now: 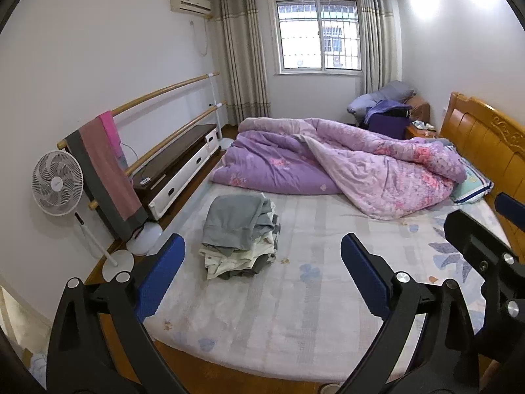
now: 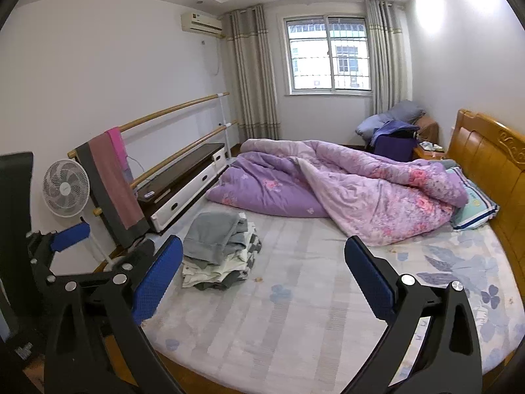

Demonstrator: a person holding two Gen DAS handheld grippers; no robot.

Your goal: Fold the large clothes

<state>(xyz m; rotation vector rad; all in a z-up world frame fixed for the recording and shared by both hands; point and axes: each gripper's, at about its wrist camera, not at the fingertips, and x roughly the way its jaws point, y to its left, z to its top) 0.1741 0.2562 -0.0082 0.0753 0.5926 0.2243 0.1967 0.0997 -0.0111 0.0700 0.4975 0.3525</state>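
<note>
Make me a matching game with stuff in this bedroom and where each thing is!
Things:
1. pile of clothes
2. purple quilt
3. white fan
4. pink towel

Places:
A. hanging over the wooden rail
B. bunched up at the far side of the bed
C. standing on the floor by the wall
D. stacked on the sheet near the bed's left edge

Pairs: 1-D, 2-B, 3-C, 4-A

My quilt [image 1: 344,161] hides most of the pillow [image 1: 472,184] by the bed's headboard edge. In the clothes stack [image 1: 239,236], the lower garments show only their edges. My right tongs [image 1: 485,229] are cut off at the left view's right edge.
</note>
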